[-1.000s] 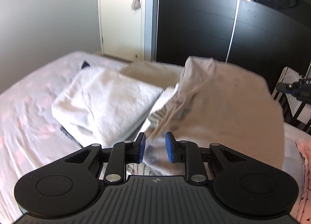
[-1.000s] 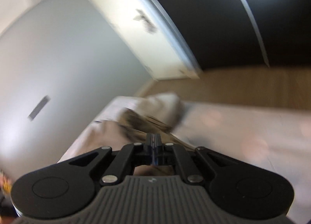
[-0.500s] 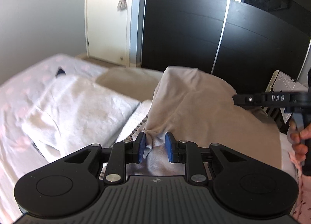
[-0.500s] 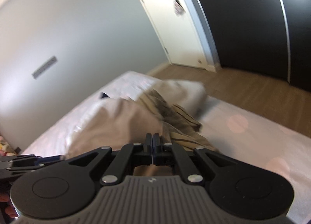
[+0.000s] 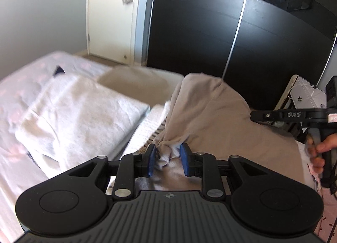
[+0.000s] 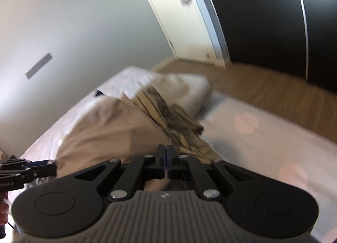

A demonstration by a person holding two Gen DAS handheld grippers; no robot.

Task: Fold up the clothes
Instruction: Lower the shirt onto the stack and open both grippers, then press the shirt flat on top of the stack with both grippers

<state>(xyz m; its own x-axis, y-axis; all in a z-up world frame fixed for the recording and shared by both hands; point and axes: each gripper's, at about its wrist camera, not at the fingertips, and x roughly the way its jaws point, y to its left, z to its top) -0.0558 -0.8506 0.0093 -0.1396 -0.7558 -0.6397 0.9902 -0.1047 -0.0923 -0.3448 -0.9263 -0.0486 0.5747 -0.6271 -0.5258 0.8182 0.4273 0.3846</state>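
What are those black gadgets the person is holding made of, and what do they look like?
Each is black plastic. The left gripper has two round discs, a ribbed grey top plate, silver screws and blue pads. The right gripper matches it; seen from the side it has a pistol-style handle, a dangling cable and handwritten "DAS". The hand shows no sleeve.

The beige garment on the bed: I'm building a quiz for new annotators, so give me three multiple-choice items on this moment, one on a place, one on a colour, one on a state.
1. Where does the folded white towel lie, in the left wrist view?
A. left of the beige garment
B. on the floor
C. on top of the garment

2. What colour are the left gripper pads?
A. red
B. blue
C. white

3. How do the right gripper jaws stand?
A. wide apart
B. shut on the garment's edge
C. shut on a towel

Answers: 1 A, it rests on the bed beside it; 2 B, both pads show blue; 3 B, beige cloth runs into the closed jaws.
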